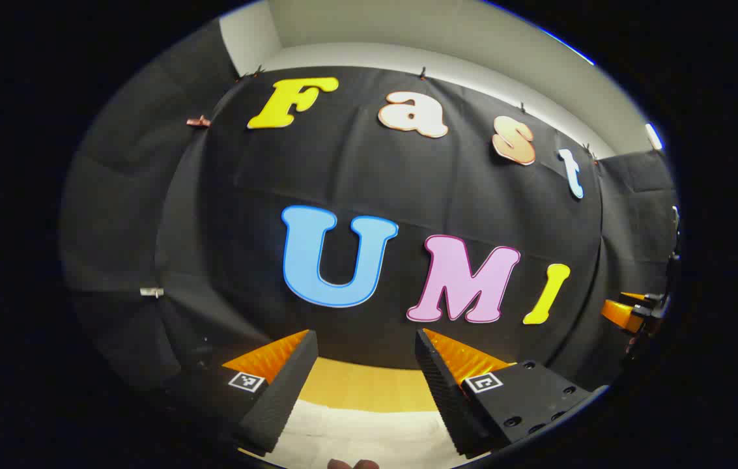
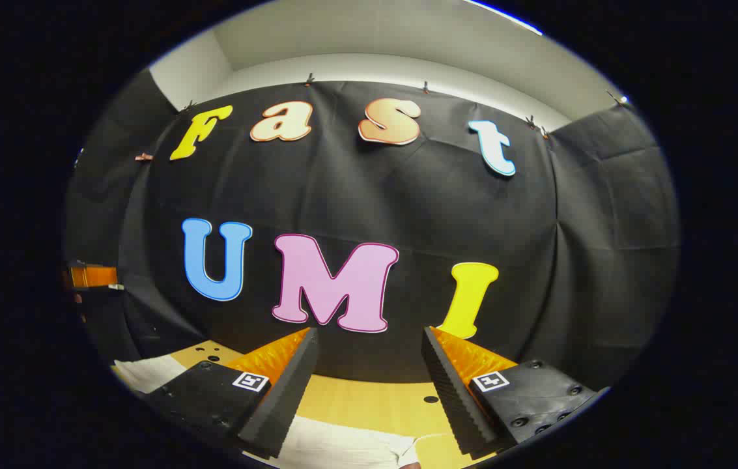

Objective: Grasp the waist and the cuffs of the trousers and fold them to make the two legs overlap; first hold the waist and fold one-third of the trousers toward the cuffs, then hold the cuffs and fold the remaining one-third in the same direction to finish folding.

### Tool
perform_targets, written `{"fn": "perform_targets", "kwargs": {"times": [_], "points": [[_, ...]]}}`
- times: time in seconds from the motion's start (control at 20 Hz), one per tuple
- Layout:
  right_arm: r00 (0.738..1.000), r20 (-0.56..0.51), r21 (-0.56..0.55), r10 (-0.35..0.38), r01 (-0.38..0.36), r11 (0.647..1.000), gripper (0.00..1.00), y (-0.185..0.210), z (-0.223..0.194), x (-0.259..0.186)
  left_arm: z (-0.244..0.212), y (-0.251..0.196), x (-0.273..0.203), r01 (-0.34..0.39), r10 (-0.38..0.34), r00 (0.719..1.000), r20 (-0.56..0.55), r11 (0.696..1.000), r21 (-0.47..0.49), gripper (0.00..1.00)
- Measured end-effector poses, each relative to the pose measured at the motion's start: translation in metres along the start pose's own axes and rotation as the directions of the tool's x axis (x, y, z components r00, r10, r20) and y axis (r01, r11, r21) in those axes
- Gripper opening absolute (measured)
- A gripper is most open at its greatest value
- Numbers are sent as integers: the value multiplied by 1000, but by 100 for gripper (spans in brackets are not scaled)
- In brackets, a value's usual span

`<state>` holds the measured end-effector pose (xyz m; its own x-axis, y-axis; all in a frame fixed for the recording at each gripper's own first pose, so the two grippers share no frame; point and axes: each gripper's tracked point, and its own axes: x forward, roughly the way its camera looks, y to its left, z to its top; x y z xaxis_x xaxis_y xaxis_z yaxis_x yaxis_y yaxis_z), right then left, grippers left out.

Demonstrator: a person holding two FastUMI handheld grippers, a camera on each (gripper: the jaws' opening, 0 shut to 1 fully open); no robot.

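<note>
White trousers (image 1: 355, 436) lie flat on the wooden table (image 1: 362, 391), low in the left gripper view, just below and between the fingers. My left gripper (image 1: 365, 339) is open, held above the cloth with nothing between its fingers. In the right gripper view the same white trousers (image 2: 342, 449) show under the fingers, and another part of them (image 2: 144, 372) reaches out at the left. My right gripper (image 2: 369, 335) is also open and holds nothing. Both point toward the booth's back wall. How the trousers are folded is hidden.
The tabletop (image 2: 375, 404) has small round holes and ends at the black cloth wall. The right gripper (image 1: 632, 312) shows at the far right edge of the left gripper view. The left gripper (image 2: 92, 277) shows at the far left of the right gripper view. Fingertips of a hand (image 1: 352, 464) peek in at the bottom.
</note>
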<state>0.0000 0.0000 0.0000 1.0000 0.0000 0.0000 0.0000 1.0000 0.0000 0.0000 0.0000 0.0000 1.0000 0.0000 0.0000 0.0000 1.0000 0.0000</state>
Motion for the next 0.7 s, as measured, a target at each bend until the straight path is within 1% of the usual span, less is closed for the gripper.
{"fn": "perform_targets", "kwargs": {"times": [0.05, 0.1, 0.2, 0.25, 0.3, 0.35, 0.45, 0.55, 0.65, 0.7], "points": [[1000, 8, 29, -13, 13, 1000, 99, -6, 1, -3, 2, 3, -1, -11, 11, 1000, 3, 1000, -3, 96], [1000, 9, 47, -23, 22, 999, 96, -11, -1, -5, 4, 8, -2, -21, 21, 1000, 16, 1000, 4, 96], [998, -4, 63, -62, 62, 996, 97, -33, -10, -12, 5, 11, -6, -27, 26, 999, 29, 999, 43, 95], [997, -12, 73, -75, 76, 994, 94, -41, -14, -16, 4, 13, -7, -30, 28, 999, 27, 997, 65, 95], [996, -20, 84, -87, 88, 993, 94, -46, -17, -21, 1, 15, -8, -33, 31, 999, 25, 996, 87, 95], [995, -24, 92, -92, 94, 991, 97, -51, -20, -24, 1, 18, -11, -38, 36, 999, 24, 994, 106, 95], [994, -24, 88, -109, 111, 990, 98, -60, -22, -30, -2, 19, -13, -39, 37, 999, 18, 992, 122, 96], [993, -26, 56, -114, 115, 992, 98, -61, -26, -34, -3, 22, -15, -45, 44, 999, 14, 992, 121, 96], [994, -42, 31, -102, 103, 994, 98, -56, -31, -37, -4, 25, -17, -53, 52, 999, 14, 990, 127, 95], [995, -42, 26, -86, 87, 996, 95, -51, -30, -38, -6, 27, -18, -57, 56, 998, 17, 989, 136, 95]]}}
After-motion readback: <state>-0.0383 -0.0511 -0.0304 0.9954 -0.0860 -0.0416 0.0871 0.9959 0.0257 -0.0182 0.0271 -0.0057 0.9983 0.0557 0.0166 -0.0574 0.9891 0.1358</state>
